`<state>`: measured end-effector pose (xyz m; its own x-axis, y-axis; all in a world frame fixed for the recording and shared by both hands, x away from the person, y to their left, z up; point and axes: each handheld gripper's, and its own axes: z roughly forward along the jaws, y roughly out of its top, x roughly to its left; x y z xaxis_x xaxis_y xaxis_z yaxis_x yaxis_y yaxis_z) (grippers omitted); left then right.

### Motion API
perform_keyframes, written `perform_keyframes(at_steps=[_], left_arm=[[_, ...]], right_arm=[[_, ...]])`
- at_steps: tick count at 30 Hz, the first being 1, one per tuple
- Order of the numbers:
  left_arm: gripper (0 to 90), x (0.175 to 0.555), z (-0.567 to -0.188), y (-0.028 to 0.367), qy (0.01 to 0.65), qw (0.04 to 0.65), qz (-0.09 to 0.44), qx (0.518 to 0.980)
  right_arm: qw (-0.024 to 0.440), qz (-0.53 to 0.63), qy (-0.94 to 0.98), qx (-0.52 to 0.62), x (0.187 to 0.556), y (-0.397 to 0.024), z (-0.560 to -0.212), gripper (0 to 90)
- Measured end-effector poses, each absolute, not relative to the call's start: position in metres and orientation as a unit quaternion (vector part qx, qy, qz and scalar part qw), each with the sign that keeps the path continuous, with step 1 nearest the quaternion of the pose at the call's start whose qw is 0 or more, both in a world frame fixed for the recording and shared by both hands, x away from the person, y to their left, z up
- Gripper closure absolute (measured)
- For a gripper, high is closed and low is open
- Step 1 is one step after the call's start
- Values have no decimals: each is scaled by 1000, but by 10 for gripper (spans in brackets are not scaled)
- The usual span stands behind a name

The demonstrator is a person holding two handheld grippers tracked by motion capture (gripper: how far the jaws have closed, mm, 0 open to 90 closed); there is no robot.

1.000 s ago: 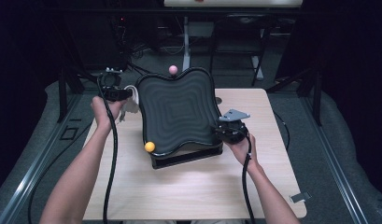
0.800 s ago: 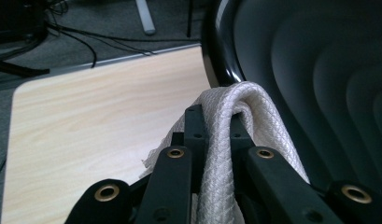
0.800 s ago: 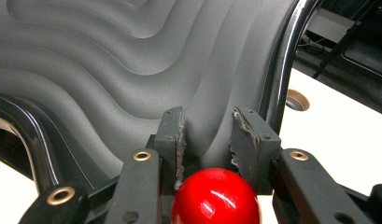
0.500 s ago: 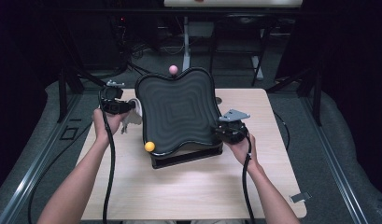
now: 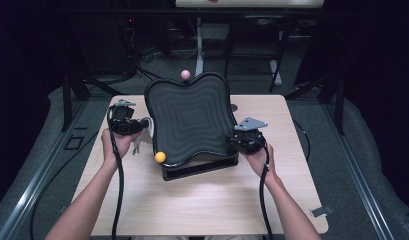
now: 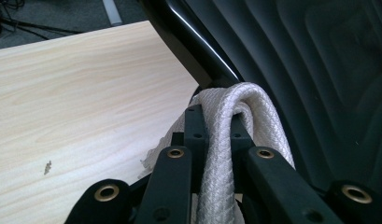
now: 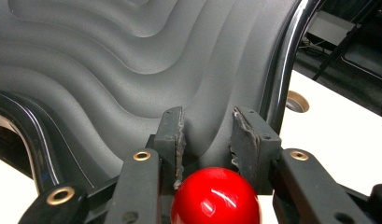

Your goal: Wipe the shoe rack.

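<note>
A black tray (image 5: 192,120) with a stepped, wavy surface rests tilted on a dark base (image 5: 202,167) in the middle of the wooden table. On its rim are a pink ball (image 5: 185,74) at the far edge and an orange ball (image 5: 160,157) at the near left corner. My left gripper (image 5: 141,126) is at the tray's left edge, shut on a white braided rope loop (image 6: 247,116) that hangs from the rim. My right gripper (image 5: 235,140) is at the tray's right edge, its jaws closed on a glossy red ball (image 7: 215,198).
The light wooden table (image 5: 207,210) extends in front of the tray toward the person, whose forearms come in from below. A cable hole (image 7: 297,101) sits in the tabletop behind the tray's right side. Dark frames and cables stand beyond the far edge.
My left hand has come nearer and lower along the tray's left side, still holding the rope. The right hand and the tray have stayed where they were.
</note>
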<state>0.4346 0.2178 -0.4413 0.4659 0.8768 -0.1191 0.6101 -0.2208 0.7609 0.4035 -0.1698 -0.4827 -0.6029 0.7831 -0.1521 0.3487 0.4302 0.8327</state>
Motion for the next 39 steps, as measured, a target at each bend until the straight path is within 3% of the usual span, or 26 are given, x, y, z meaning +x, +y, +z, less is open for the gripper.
perform_keyframes(at_steps=[39], left_arm=[[834,356,-481,216,474,415,160,760]], right_arm=[[272,398,801,355,403,-169,-482,639]])
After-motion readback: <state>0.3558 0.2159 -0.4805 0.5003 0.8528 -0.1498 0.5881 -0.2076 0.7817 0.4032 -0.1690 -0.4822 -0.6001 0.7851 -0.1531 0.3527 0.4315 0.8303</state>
